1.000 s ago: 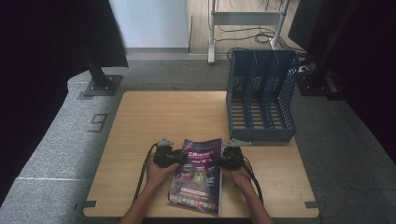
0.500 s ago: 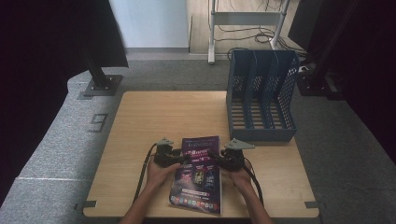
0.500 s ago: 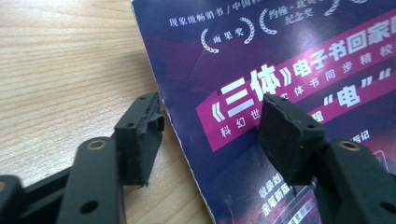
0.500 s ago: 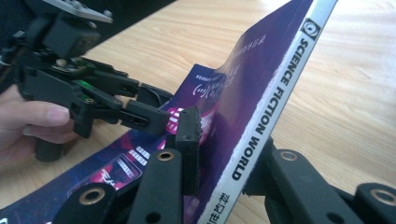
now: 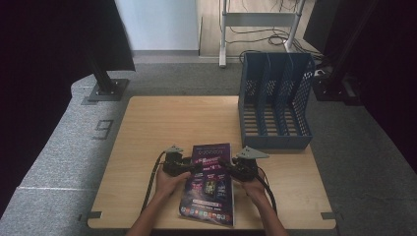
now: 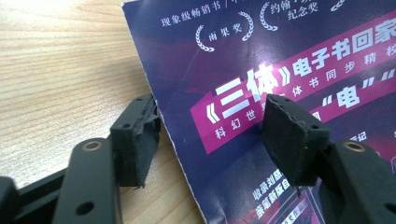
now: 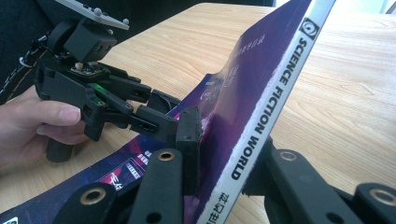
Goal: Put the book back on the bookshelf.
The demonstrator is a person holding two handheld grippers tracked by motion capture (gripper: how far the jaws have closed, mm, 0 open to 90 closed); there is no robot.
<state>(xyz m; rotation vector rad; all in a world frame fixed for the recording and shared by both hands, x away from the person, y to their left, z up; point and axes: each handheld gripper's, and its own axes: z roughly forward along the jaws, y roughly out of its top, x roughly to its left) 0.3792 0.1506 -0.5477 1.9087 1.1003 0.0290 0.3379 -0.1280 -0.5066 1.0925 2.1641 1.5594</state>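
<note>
- One magazine, purple-covered, lay near the front edge of the one wooden table, between my two hands, its long side running away from me.
- My right gripper was clamped on the magazine's spine edge (the white spine reads "SCIENCE FICTION WORLD"), one black jaw on the cover side and one behind it, with that edge tilted up off the wood.
- My left gripper stood with its jaws apart, having just been opening: one pad sat on the bare table just beside the magazine's left edge, the other pad over the cover's printed red banner; the page edge lay between them, ungripped.
- In the right gripper view my left hand was wrapped round the left gripper's handle, a grey three-cornered plate on top of that tool.
- One blue file rack stood on the table's far right corner, well apart from the magazine; I counted three slots in it, open to the front.
- Two grippers, two hands, one magazine, one rack: that was the whole count on the tabletop.
- Grey carpet floor surrounded the table, with one black stand base off the far left corner.
</note>
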